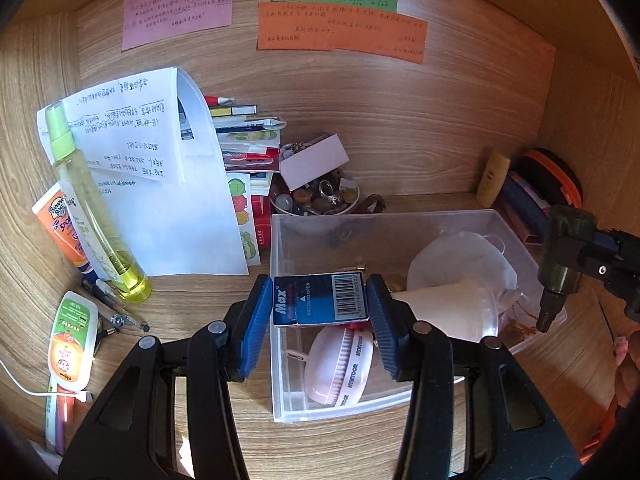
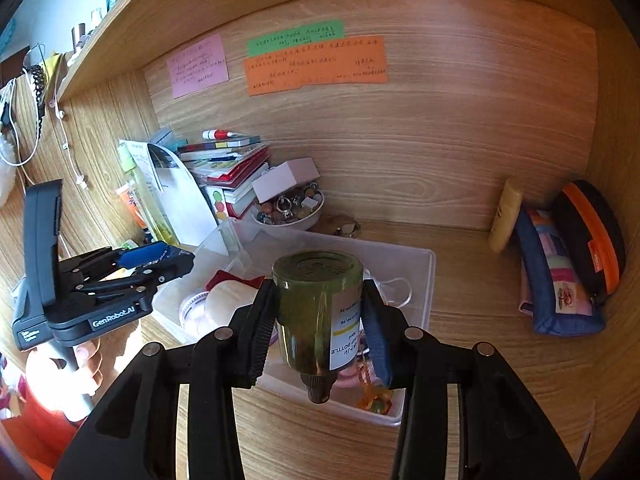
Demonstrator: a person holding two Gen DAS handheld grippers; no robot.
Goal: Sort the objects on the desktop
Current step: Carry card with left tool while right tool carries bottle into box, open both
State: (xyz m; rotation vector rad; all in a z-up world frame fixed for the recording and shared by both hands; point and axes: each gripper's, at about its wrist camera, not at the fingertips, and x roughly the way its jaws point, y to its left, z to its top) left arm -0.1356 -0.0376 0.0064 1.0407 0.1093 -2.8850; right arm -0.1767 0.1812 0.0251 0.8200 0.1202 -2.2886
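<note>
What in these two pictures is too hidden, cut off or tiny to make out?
- Handwriting on the pink note and orange note: too small in both views.
- Label on the dark green bottle: turned sideways and partly behind the right gripper in the right wrist view.
- Floor of the clear plastic box: hidden by the blue Max box in the left gripper.
- Pens at the left: too small to tell.

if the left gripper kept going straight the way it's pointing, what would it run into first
Probably the clear plastic bin: the left gripper, shut on a blue Max box, points down into it, toward the pink brush inside. Depth is hard to judge.
</note>
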